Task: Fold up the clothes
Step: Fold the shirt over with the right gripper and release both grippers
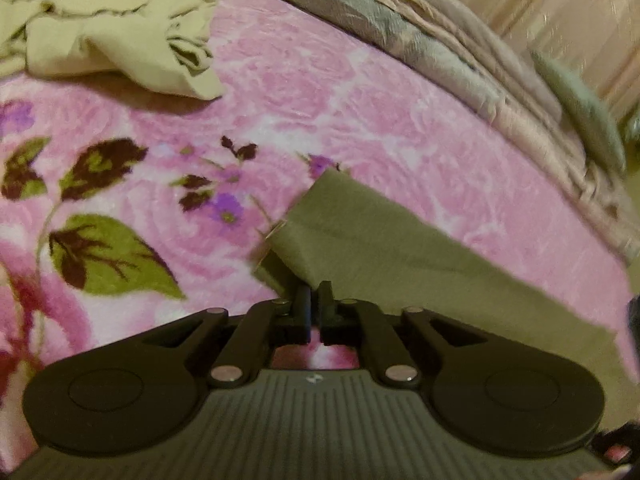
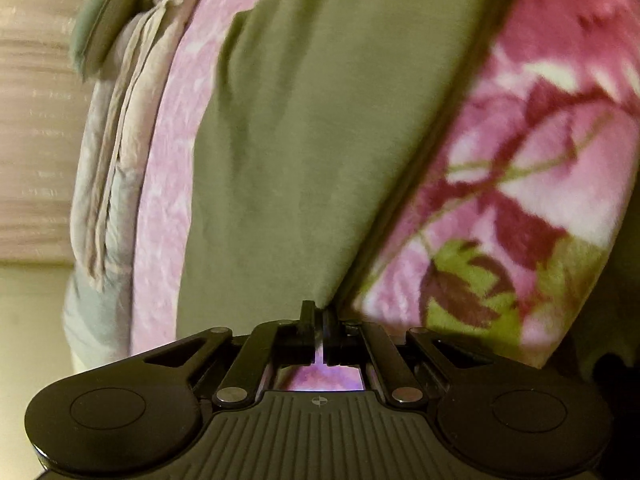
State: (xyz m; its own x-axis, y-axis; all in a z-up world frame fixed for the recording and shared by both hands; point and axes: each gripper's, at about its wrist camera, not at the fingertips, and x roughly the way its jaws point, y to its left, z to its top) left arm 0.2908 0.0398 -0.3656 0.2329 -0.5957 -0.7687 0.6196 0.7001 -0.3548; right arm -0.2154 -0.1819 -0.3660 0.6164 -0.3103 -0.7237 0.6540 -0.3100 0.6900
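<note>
— Where is there room on the bed?

— The middle of the pink floral blanket lies bare, between the crumpled pale-green garment at its far left corner and the olive cloth along its near right edge.

— And the far edge?

— Blocked by bunched bedding, with what looks like a grey-green cushion on it; that part is blurred.
</note>
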